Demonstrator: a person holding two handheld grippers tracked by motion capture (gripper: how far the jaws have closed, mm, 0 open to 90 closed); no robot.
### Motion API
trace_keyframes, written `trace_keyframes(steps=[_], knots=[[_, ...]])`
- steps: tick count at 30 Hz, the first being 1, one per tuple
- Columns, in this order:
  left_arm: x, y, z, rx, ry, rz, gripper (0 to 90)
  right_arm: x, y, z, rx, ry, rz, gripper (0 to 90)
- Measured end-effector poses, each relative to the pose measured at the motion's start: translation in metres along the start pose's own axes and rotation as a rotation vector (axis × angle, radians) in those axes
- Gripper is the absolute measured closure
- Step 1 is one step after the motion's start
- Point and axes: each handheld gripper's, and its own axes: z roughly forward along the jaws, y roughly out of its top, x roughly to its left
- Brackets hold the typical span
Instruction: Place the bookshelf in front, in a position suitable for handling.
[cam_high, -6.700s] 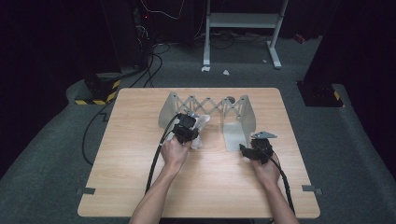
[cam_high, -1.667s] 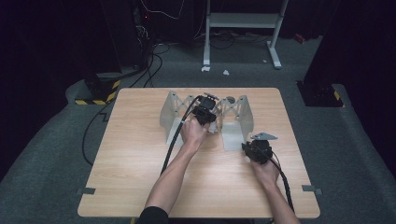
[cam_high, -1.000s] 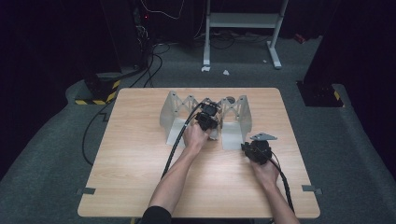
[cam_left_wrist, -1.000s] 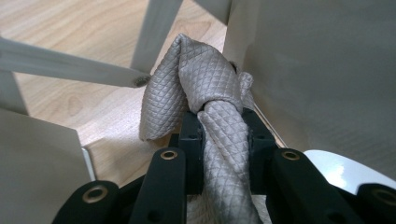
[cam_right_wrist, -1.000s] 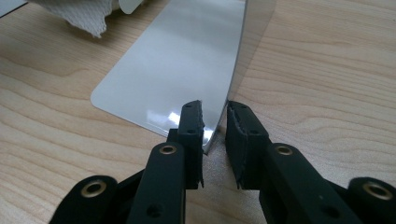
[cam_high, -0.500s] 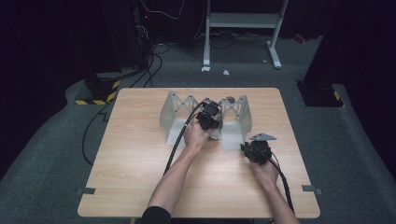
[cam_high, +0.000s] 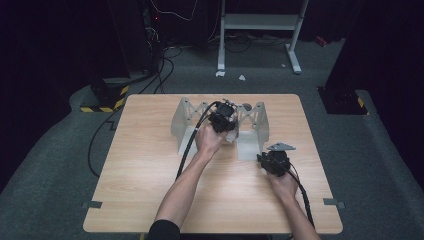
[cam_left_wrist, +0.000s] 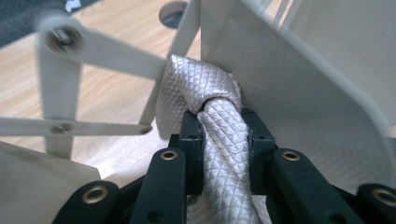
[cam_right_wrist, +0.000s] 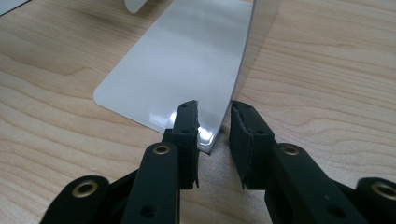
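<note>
A: High view. What stands on the table (cam_high: 150, 190)?

B: An expanding white rack (cam_high: 220, 125) with scissor-jointed bars sits near the far edge, about midway between the far corners. Its two flat feet lie on the wood toward the person. The left gripper (cam_high: 222, 119) is over the middle of the rack; the right gripper (cam_high: 272, 161) rests lower on the table, at the near corner of the rack's right foot (cam_high: 248, 150), toward the right edge.

A: Left gripper view. What do the jaws hold?

B: The left gripper (cam_left_wrist: 223, 135) is pinching a pale, diamond-textured cloth (cam_left_wrist: 219, 135), twisted into a rope-like bundle and knotted just above the pads. The knot lies against a white upright panel (cam_left_wrist: 299, 79) of the rack; crossed bars with rivets (cam_left_wrist: 93, 46) appear to the left, with the table beneath.

A: Right gripper view. And here?

B: The right gripper (cam_right_wrist: 214, 135) straddles the rounded near corner of the glossy white foot plate (cam_right_wrist: 187, 79). Its jaws have just been opening: the left pad touches the plate edge, the right pad stands clear of it, so the jaws are spread and not clamping. The plate lies flat on the wood.
</note>
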Motion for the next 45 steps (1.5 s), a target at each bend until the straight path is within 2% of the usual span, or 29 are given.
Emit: trace_keyframes(steps=[8,12,18,23,26,27,29,35,41,45], knots=[[0.001,0.01,-0.02,-0.055,0.003,0.003,73.8,0.0,0.0,0.0,0.0,-0.001,-0.002,72.3],[0.002,0.014,-0.026,-0.08,-0.004,0.0,73.8,0.0,0.0,0.0,0.001,0.0,-0.005,71.7],[0.005,0.019,-0.028,-0.092,-0.002,-0.002,73.7,0.001,0.0,0.0,0.001,0.001,-0.006,71.6],[0.009,0.013,-0.015,-0.069,-0.012,-0.021,73.4,0.001,0.0,0.0,0.002,0.002,-0.011,70.8],[0.009,0.006,-0.002,-0.034,-0.019,-0.027,73.3,0.001,0.0,0.0,0.002,0.004,-0.011,70.4],[0.009,0.006,-0.002,-0.034,-0.019,-0.027,73.3,0.001,0.0,0.0,0.002,0.003,-0.013,70.4],[0.011,-0.001,0.01,-0.001,-0.027,-0.033,73.3,0.001,0.0,0.0,0.001,0.003,-0.013,70.2],[0.008,-0.011,0.027,0.031,-0.04,-0.03,73.2,0.002,0.0,0.0,0.002,0.01,-0.018,67.9],[0.006,-0.018,0.035,0.054,-0.05,-0.022,73.1,0.002,0.0,0.0,0.002,0.008,-0.018,67.9],[0.001,-0.025,0.042,0.086,-0.045,0.002,73.1,0.002,0.0,0.0,0.002,0.009,-0.019,67.5]])
